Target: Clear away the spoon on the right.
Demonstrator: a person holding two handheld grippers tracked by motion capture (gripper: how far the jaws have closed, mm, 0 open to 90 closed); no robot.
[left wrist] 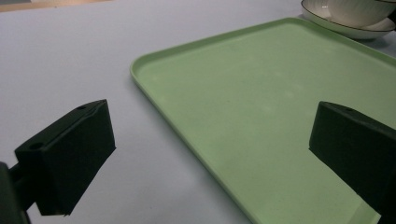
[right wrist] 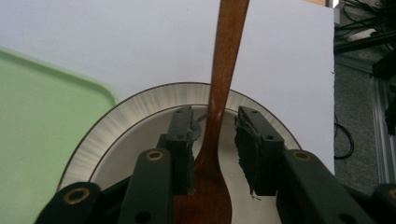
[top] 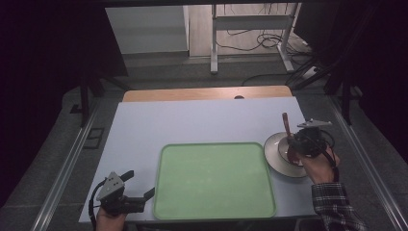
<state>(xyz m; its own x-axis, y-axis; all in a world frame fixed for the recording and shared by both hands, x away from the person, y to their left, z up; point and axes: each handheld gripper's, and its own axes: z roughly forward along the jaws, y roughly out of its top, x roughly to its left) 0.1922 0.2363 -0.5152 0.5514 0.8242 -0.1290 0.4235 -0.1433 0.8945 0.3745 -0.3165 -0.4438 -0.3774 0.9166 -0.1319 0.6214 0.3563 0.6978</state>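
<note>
A brown wooden spoon (top: 286, 124) rests in a white bowl (left wrist: 355, 9) on a white ribbed plate (top: 272, 147) at the table's right side. My right gripper (top: 292, 144) hangs over the bowl. In the right gripper view it (right wrist: 212, 121) straddles the spoon (right wrist: 229, 46) at its neck. The left pad touches the wood; a narrow gap shows at the right pad, so the jaws stand open. My left gripper (top: 141, 183) is open and holds nothing, low at the front left. It (left wrist: 212, 149) points across the corner of the green tray (left wrist: 261, 93).
The bare green tray (top: 214, 180) lies at the front middle of the pale table (top: 192, 120), just left of the plate. A wooden strip (top: 207, 93) runs along the far edge. Metal rails flank the table. A stand and cables (top: 269, 41) sit on the floor behind.
</note>
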